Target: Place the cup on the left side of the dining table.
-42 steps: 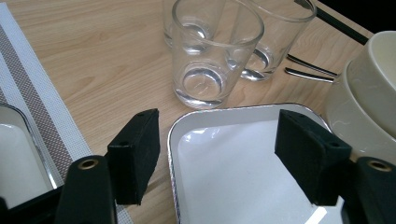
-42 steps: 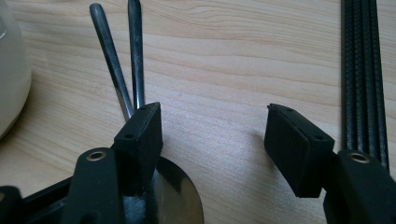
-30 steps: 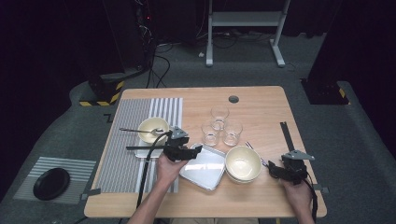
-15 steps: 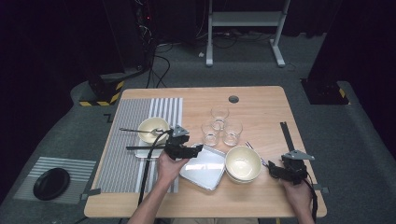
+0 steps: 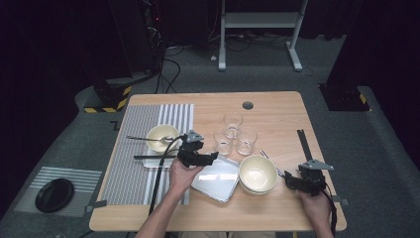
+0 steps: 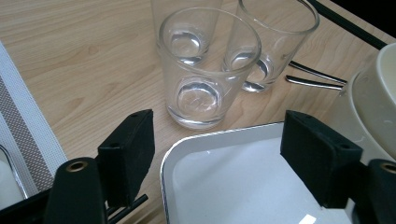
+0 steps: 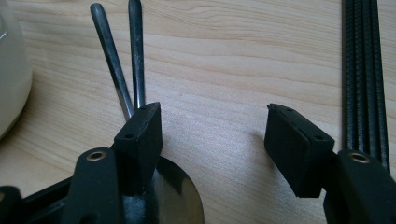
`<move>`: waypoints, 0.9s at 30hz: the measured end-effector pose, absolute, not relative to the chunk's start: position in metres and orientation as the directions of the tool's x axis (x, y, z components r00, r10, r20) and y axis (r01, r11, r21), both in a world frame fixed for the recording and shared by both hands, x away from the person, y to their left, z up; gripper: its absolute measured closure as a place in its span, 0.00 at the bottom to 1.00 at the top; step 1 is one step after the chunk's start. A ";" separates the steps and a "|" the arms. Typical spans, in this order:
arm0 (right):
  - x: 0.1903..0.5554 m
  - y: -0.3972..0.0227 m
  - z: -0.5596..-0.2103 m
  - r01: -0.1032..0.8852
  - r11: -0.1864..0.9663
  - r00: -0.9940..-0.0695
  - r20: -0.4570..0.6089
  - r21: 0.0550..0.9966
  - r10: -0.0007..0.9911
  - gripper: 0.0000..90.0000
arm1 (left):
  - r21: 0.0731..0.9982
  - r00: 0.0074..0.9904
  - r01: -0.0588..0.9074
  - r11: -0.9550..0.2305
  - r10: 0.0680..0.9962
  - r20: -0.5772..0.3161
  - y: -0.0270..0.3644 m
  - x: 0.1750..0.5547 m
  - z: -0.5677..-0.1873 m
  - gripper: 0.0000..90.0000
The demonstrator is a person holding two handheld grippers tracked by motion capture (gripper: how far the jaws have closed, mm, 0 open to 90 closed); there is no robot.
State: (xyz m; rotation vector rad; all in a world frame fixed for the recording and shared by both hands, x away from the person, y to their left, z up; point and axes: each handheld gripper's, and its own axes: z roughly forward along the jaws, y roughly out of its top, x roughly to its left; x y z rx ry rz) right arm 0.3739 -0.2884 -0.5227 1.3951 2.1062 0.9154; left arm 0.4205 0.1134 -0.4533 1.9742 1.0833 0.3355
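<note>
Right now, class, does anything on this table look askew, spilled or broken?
Nothing is spilled or broken. The metal tray lies at a slant to the table edge, and a spoon rests across the small bowl. The three glasses stand upright and empty.

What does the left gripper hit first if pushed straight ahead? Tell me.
Probably the nearest clear glass: the left gripper, jaws open over the metal tray corner, points at it. Depth is hard to judge.
</note>
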 end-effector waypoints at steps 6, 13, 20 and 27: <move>0.374 -0.288 -0.523 0.623 0.268 -0.387 -0.008 0.735 0.922 0.41 | 0.778 0.606 0.557 -0.289 0.782 -0.143 0.108 0.423 -0.450 0.29; 0.374 -0.288 -0.523 0.623 0.268 -0.387 -0.008 0.735 0.922 0.41 | 0.773 0.599 0.571 -0.276 0.785 -0.162 0.107 0.426 -0.452 0.28; 0.374 -0.288 -0.523 0.624 0.267 -0.386 -0.008 0.735 0.922 0.41 | 0.776 0.603 0.569 -0.270 0.779 -0.171 0.103 0.430 -0.453 0.25; 0.374 -0.288 -0.523 0.623 0.268 -0.387 -0.008 0.735 0.922 0.41 | 0.776 0.593 0.577 -0.256 0.784 -0.182 0.094 0.434 -0.450 0.25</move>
